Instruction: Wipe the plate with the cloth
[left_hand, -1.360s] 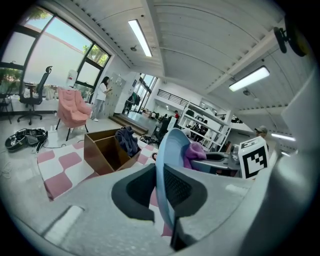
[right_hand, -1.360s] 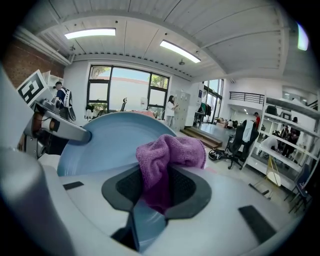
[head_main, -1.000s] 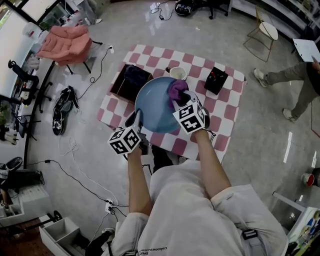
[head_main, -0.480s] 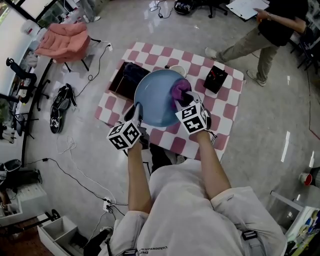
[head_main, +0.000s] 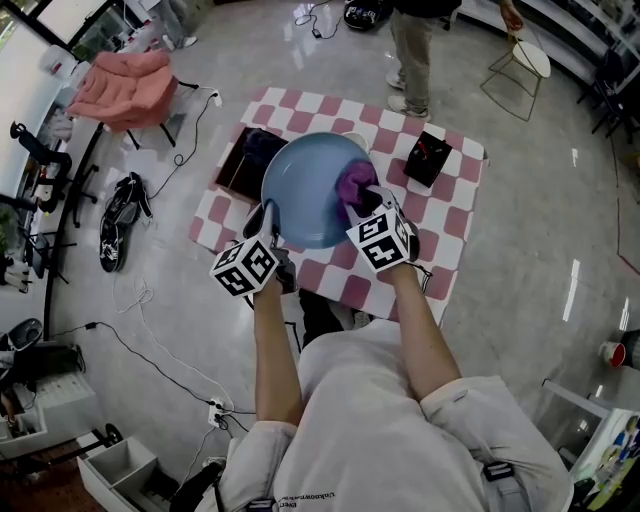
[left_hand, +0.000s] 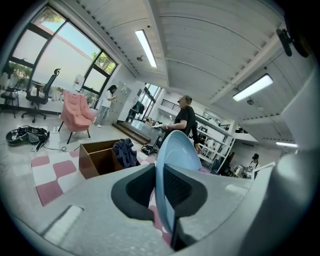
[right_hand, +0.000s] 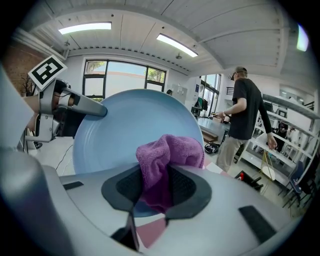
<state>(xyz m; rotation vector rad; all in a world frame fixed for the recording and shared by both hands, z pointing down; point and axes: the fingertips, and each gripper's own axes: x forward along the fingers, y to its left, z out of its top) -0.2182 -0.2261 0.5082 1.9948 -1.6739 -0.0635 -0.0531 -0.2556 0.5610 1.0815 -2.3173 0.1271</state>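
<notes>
Head view looks steeply down on the table (head_main: 455, 215). Gripper views sit close, sharing the plate (head_main: 305, 190): left from seven o'clock, right from four.

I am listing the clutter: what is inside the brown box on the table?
Dark blue fabric lies bunched in the brown box; whatever is beneath it is covered.

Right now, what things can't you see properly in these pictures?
- Head view: the part of the plate under the purple cloth, covered by that cloth and the right claw.
- Head view: the standing person, cut off by the top edge; only legs show.
- Head view: the black thing on the table, too small to name.
- Left gripper view: whatever lies under the dark cloth in the brown box, hidden by that cloth.
</notes>
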